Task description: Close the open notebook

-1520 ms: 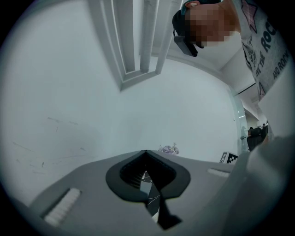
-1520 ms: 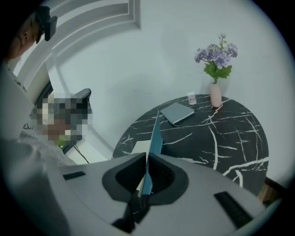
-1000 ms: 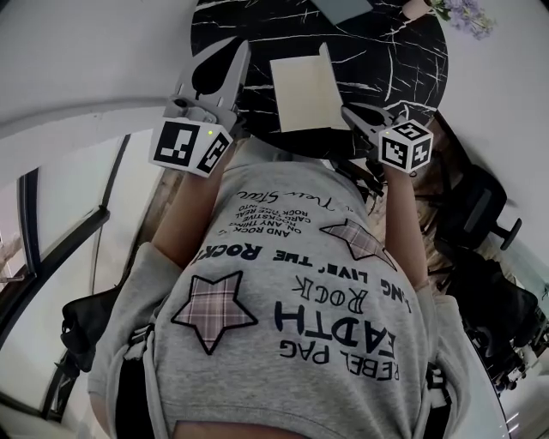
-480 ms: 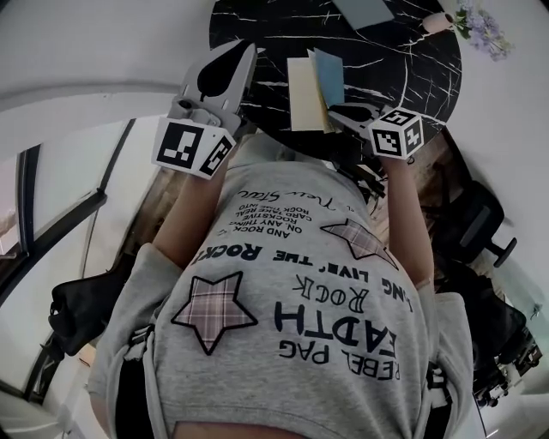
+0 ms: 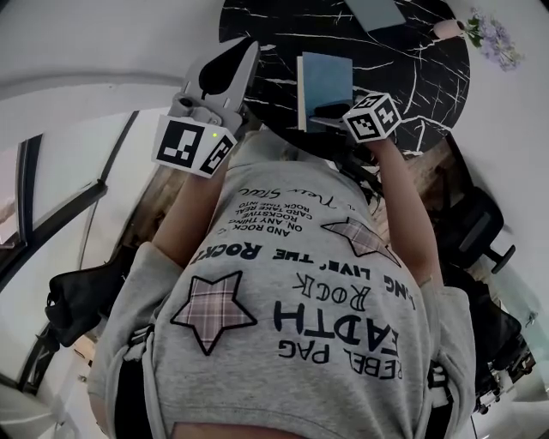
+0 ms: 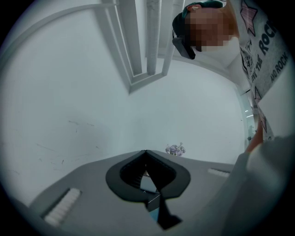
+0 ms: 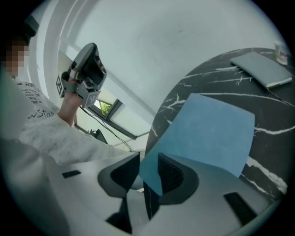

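The notebook (image 5: 326, 79) lies on the round black marble table (image 5: 412, 81) with its blue cover (image 7: 207, 129) facing up and tilted a little over the pages. My right gripper (image 5: 322, 120) is at its near edge. In the right gripper view the cover's near corner sits between the jaws of the right gripper (image 7: 148, 157), which are opening: it leans on one pad and a gap shows at the other. My left gripper (image 5: 249, 50) hovers shut and holding nothing at the table's left edge, and its tips meet in the left gripper view (image 6: 145, 152).
A grey closed book (image 5: 375, 12) lies at the far side of the table, also in the right gripper view (image 7: 260, 67). A small pot of purple flowers (image 5: 493, 39) stands at the far right rim. A black office chair (image 5: 476, 223) is right of the person.
The cover went from open with pale pages showing, through upright, to lying blue side up. My right gripper followed it over and down. The left gripper drifted slightly right.
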Action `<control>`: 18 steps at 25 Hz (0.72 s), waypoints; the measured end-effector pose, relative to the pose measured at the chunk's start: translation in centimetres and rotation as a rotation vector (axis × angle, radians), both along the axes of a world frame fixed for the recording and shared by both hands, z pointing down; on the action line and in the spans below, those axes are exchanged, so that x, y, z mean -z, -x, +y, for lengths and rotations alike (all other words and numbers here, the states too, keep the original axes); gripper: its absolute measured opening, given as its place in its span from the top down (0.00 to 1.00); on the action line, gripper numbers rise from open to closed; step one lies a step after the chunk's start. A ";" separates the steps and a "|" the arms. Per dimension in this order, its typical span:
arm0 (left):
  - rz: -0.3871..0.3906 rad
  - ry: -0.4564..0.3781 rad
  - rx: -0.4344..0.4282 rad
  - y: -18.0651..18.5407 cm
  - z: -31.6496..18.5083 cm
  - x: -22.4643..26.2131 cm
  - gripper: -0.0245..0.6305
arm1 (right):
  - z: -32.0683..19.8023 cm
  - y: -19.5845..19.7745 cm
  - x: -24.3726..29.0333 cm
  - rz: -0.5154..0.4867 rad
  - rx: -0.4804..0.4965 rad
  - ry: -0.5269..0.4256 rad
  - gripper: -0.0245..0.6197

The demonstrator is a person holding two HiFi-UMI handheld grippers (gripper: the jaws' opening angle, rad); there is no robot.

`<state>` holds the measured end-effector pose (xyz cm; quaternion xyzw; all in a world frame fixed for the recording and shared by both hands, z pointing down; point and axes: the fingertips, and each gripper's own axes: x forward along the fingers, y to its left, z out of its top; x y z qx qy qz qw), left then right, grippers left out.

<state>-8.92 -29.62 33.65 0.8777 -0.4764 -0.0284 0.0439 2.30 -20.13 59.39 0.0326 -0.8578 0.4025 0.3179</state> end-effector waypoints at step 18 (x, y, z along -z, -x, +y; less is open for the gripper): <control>-0.007 0.015 -0.005 0.0 -0.3 -0.7 0.95 | 1.2 -0.5 -6.0 0.186 0.137 0.008 0.80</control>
